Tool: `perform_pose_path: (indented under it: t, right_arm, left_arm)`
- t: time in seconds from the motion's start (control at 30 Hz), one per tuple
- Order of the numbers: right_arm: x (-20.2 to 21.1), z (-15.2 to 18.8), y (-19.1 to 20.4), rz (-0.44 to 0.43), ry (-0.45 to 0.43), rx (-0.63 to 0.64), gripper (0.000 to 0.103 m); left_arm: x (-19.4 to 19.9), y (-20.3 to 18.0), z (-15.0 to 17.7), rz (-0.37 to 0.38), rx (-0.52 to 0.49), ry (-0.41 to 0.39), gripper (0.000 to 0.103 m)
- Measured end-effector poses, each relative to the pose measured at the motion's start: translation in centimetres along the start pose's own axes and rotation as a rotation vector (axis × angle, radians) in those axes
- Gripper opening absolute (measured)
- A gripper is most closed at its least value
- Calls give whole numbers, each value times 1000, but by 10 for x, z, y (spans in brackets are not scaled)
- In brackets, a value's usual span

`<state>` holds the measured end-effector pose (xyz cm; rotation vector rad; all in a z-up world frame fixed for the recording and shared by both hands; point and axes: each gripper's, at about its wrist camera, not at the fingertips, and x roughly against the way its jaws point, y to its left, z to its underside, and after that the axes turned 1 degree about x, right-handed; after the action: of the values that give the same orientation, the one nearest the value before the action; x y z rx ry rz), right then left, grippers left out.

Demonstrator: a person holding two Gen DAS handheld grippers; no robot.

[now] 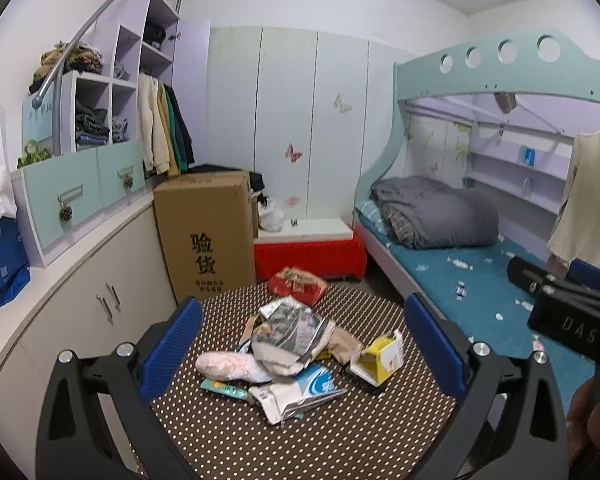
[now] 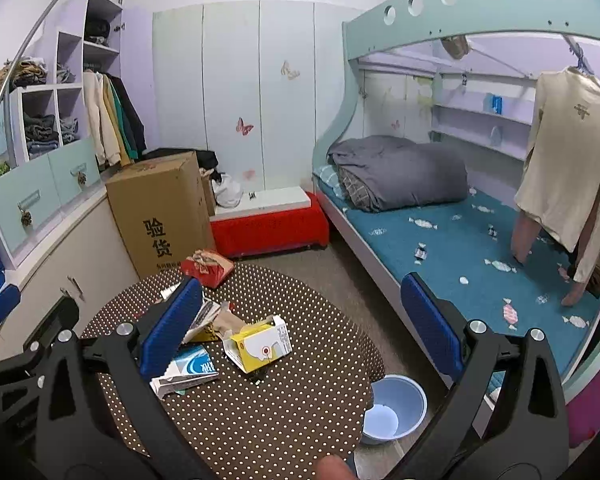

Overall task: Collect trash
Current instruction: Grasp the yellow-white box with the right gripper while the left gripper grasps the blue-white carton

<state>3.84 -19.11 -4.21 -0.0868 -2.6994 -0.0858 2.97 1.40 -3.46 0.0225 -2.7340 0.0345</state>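
Trash lies heaped mid-table, clear of the table edges. Only the right view shows the blue basin on the floor beside the table's right edge. Left gripper and right gripper hover spread, empty.

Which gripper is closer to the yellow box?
Probably the right. The right gripper frames the yellow box closely; the left gripper is centred over the pile, box toward its right finger.

One yellow carton, one red packet, one blue basin, one cardboard box
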Motion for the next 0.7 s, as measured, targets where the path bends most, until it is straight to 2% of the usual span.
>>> perform_pose_path:
  t: [0.3,0.7]
  right_arm:
    - [-56,25,1,-18,146,9,97]
    - [-144,79,5,-48,371,20,97]
  left_arm:
    - [-41,31,38,-60,2,137,99]
    - [-97,57,99,-46,-4,332,99]
